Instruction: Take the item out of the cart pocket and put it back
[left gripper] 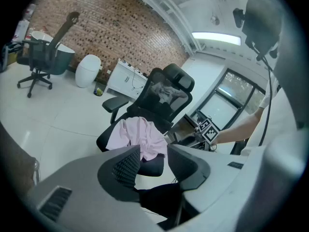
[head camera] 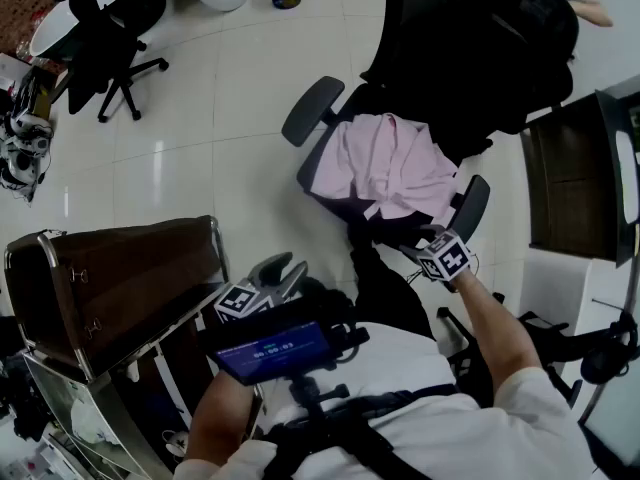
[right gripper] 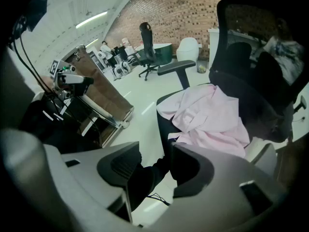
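Left tool [left gripper: 155,164] and right tool [right gripper: 155,167] both stand released, nothing between their jaws. Just beside the office chair [head camera: 470,38], the right one tilts toward the pink garment [head camera: 395,168] on its seat, likely the item awaiting return; the cart [head camera: 120,268] stands left of the chair.

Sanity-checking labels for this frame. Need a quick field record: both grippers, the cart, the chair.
left gripper: open, nothing between the jaws; held beside the cart
right gripper: open, empty; angled down by the chair's front edge
cart: metal-framed cart with a brown pocket, on the person's left
pocket contents: not visible
chair: black office chair; crumpled pink cloth lying on its seat
item in hand: none
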